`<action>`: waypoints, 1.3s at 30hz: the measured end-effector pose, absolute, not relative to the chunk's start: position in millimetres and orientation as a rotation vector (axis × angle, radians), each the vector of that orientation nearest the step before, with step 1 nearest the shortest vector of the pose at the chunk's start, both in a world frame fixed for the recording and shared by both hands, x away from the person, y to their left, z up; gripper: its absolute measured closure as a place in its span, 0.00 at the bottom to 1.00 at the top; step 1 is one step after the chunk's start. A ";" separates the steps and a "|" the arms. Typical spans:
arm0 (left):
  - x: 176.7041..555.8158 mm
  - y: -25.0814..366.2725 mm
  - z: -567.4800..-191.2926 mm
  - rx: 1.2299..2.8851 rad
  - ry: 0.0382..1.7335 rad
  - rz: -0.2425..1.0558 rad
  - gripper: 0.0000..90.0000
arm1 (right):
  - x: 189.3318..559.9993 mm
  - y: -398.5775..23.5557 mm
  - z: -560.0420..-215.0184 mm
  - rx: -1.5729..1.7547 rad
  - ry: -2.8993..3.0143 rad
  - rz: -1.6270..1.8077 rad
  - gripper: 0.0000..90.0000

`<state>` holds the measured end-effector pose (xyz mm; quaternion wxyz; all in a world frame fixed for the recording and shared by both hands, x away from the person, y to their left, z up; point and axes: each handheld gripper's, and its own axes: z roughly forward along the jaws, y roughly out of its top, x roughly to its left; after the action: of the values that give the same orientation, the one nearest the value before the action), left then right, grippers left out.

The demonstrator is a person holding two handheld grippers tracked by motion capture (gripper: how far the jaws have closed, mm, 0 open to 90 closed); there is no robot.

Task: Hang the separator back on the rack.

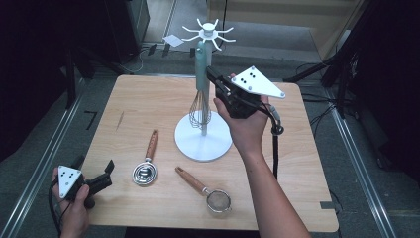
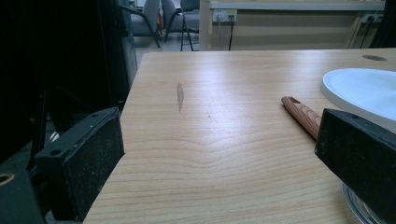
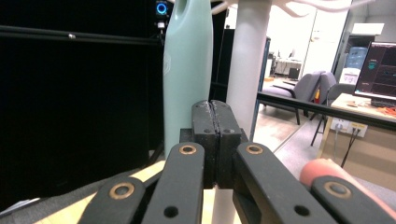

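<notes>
Right now you are working at the hanging step: the whisk with the mint-green handle is hanging on the white stand, under one of its top hooks, and your right gripper is staying just beside the handle. In the right gripper view its jaws are pressed together with nothing between them, and the green handle is rising right behind them next to the white pole. So I judge you are either finishing the hanging or preparing to take the whisk; for taking it you are needing to open the jaws first and bring them around the handle.

Your left gripper is resting at the near left corner of the table, jaws wide apart and holding nothing.

Smaller things are lying on the wood: a round metal scoop with a wooden handle, near the left gripper, and a small mesh strainer in front of the stand base
</notes>
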<state>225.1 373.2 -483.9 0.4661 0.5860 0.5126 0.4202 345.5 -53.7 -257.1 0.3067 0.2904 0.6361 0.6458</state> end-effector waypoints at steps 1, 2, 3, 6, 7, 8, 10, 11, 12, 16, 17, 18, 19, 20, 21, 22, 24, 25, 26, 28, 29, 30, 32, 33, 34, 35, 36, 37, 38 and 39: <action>225.1 373.1 -484.0 1.438 1.258 1.032 0.02 | 344.7 -55.0 -258.6 0.769 1.688 1.702 1.00; 224.9 373.1 -483.9 1.438 1.257 1.032 0.02 | 344.3 -56.3 -260.1 0.764 1.691 1.697 1.00; 224.7 373.2 -483.9 1.438 1.257 1.033 0.02 | 343.3 -57.5 -262.0 0.766 1.697 1.689 1.00; 224.8 373.2 -483.9 1.438 1.257 1.032 0.02 | 341.2 -60.4 -265.9 0.772 1.708 1.673 1.00; 224.9 373.1 -483.9 1.438 1.257 1.032 0.02 | 338.4 -63.3 -270.7 0.779 1.720 1.668 1.00; 225.1 373.0 -484.0 1.439 1.257 1.032 0.02 | 336.8 -64.7 -273.6 0.784 1.731 1.667 1.00; 225.5 372.7 -484.0 1.438 1.258 1.031 0.02 | 334.2 -66.7 -280.0 0.778 1.748 1.642 0.98; 225.5 372.6 -484.0 1.440 1.258 1.031 0.02 | 332.7 -67.5 -283.5 0.779 1.762 1.631 0.97; 225.5 372.6 -484.0 1.440 1.258 1.031 0.02 | 331.8 -68.2 -287.1 0.775 1.772 1.624 0.96; 225.5 372.5 -484.0 1.439 1.258 1.032 0.02 | 327.4 -71.7 -301.9 0.796 1.821 1.605 0.92; 225.7 372.9 -483.9 1.439 1.261 1.031 0.02 | 326.2 -72.3 -305.7 0.806 1.831 1.601 0.90; 226.2 373.5 -483.7 1.437 1.274 1.024 0.02 | 325.3 -72.9 -309.4 0.813 1.843 1.598 0.90; 226.7 374.0 -483.6 1.430 1.290 1.023 0.02 | 324.3 -73.4 -313.2 0.821 1.853 1.589 0.89; 226.8 374.5 -483.4 1.426 1.297 1.016 0.02 | 323.6 -73.8 -316.8 0.827 1.861 1.577 0.87; 227.3 374.9 -483.4 1.422 1.301 1.016 0.02 | 322.5 -74.0 -320.5 0.842 1.871 1.563 0.84; 227.4 375.2 -483.4 1.422 1.302 1.016 0.02 | 321.8 -74.2 -324.2 0.849 1.880 1.553 0.83; 227.4 375.1 -483.4 1.422 1.302 1.016 0.02 | 321.2 -74.9 -327.7 0.846 1.888 1.547 0.83; 227.3 374.5 -483.4 1.423 1.304 1.017 0.02 | 319.3 -76.0 -334.3 0.861 1.905 1.536 0.81; 227.3 374.5 -483.4 1.423 1.304 1.017 0.02 | 318.7 -76.6 -337.4 0.864 1.915 1.531 0.80; 227.3 373.9 -483.4 1.428 1.301 1.020 0.02 | 317.7 -77.9 -343.7 0.871 1.933 1.521 0.78; 227.2 373.9 -483.4 1.429 1.302 1.020 0.02 | 316.9 -78.3 -346.7 0.876 1.947 1.510 0.78; 227.2 373.9 -483.4 1.429 1.302 1.020 0.02 | 316.9 -78.3 -346.7 0.876 1.947 1.510 0.78; 227.3 374.0 -483.4 1.424 1.305 1.019 0.02 | 314.7 -78.2 -355.2 0.905 1.993 1.468 0.73; 227.3 374.0 -483.4 1.424 1.305 1.019 0.02 | 313.9 -77.8 -357.8 0.916 2.014 1.448 0.71; 227.4 374.2 -483.4 1.424 1.304 1.019 0.02 | 312.9 -77.1 -360.4 0.924 2.035 1.428 0.70; 227.5 374.1 -483.4 1.422 1.308 1.012 0.02 | 312.1 -76.4 -363.1 0.928 2.054 1.401 0.69; 227.5 374.1 -483.4 1.422 1.308 1.012 0.02 | 312.1 -76.4 -363.1 0.928 2.054 1.401 0.69; 227.4 374.3 -483.3 1.428 1.309 1.005 0.02 | 310.4 -74.5 -368.5 0.944 2.093 1.370 0.68; 227.3 374.2 -483.2 1.430 1.308 1.005 0.02 | 309.6 -73.6 -371.2 0.948 2.109 1.360 0.68; 227.3 374.2 -483.2 1.430 1.308 1.005 0.02 | 309.6 -73.6 -371.2 0.948 2.109 1.360 0.68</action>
<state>227.3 374.2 -483.2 0.4610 0.5810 0.5318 0.4087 309.6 -73.6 -371.2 0.2277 0.3442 0.7655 0.4937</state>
